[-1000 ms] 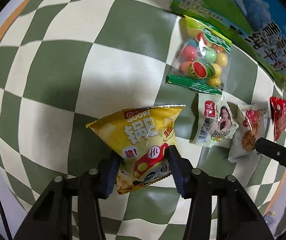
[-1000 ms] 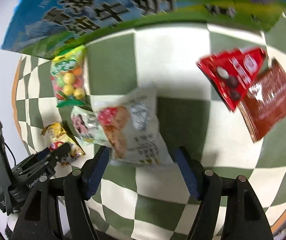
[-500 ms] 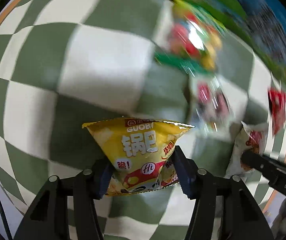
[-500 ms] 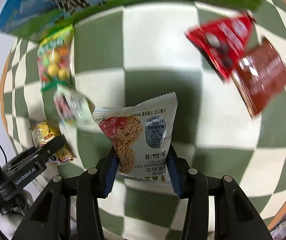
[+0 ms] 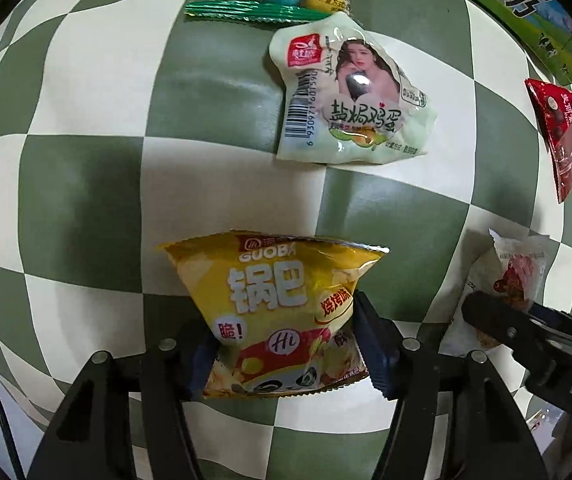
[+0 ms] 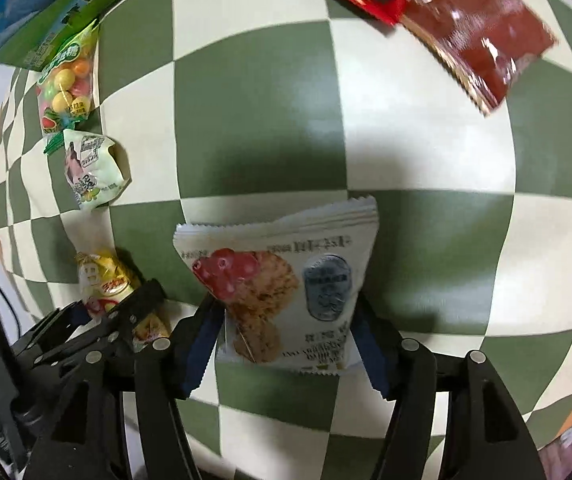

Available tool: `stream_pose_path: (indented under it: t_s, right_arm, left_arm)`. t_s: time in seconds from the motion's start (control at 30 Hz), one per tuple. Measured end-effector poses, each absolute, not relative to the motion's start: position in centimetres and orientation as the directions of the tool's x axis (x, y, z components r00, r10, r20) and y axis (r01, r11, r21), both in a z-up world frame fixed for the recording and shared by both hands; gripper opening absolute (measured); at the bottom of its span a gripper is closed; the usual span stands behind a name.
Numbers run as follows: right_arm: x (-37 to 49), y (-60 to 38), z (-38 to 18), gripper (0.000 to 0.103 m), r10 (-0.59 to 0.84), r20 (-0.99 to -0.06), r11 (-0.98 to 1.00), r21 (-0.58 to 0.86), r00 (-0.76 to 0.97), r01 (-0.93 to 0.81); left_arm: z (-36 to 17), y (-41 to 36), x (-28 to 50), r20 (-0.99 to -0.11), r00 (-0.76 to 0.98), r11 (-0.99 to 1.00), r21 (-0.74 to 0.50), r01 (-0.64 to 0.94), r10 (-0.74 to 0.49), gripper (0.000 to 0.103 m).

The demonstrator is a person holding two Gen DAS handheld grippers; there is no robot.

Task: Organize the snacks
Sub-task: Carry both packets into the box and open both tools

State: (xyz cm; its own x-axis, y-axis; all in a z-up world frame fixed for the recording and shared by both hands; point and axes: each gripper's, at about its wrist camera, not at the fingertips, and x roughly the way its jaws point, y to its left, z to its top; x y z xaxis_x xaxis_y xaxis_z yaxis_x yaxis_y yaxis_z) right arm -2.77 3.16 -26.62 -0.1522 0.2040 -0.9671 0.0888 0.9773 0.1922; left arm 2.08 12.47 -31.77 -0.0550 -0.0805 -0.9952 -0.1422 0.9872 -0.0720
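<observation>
The yellow crisp packet (image 5: 282, 316) is pinched at its lower half by the left hand-held gripper (image 5: 286, 352), whose jaws have just been easing wider, its long axis running away from the fingers above the checked desk (image 5: 86, 184). The oat-biscuit packet (image 6: 286, 292) lies likewise between the right hand-held gripper (image 6: 286, 348) pads, which have just reopened somewhat, just beside the left one.

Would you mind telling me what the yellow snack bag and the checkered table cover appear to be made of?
Yellow snack bag: looks like glossy metallised plastic film, with shiny creases and a crimped top seal. Checkered table cover: probably smooth vinyl or oilcloth, given its soft sheen and absence of visible weave.
</observation>
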Motion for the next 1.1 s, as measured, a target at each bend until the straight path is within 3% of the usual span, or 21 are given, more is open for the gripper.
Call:
stream_pose_path:
  t_s: [0.07, 0.2, 0.53, 0.7, 0.8, 1.1]
  right_arm:
    - [-3.0, 3.6, -26.5, 0.056, 0.175, -0.976, 0.983, 0.168, -0.129, 0.068]
    - [-3.7, 5.3, -25.4, 0.050, 0.193, -0.975, 0.980, 0.187, -0.113, 0.062]
    - [-0.8, 4.6, -15.7, 0.050, 0.347, -0.937, 0.936, 0.348, 0.028, 0.050]
    - [4.3, 2.6, -8.5, 0.050, 0.363, -0.920, 0.931, 0.364, 0.149, -0.018]
    - [7.6, 1.7, -5.1, 0.050, 0.354, -0.909, 0.935, 0.351, 0.220, -0.055]
    - [16.9, -0.2, -2.9, 0.050, 0.269, -0.922, 0.962, 0.270, 0.279, -0.035]
  left_arm:
    - [-31.4, 12.8, 1.9, -0.996, -0.050, 0.988, -0.068, -0.142, -0.076, 0.054]
    - [-30.1, 13.7, 2.8, -0.996, -0.042, 0.988, -0.077, -0.134, -0.084, 0.052]
    - [-18.6, 13.5, 7.3, -0.973, 0.142, 0.981, -0.188, -0.037, -0.181, 0.052]
    - [-11.4, 13.4, 12.7, -0.939, 0.233, 0.966, -0.260, -0.002, -0.252, 0.052]
    - [-7.3, 13.2, 16.8, -0.922, 0.309, 0.971, -0.239, 0.021, -0.234, 0.052]
    - [-6.6, 13.0, 26.5, -0.935, 0.306, 0.984, -0.176, 0.039, -0.179, 0.052]
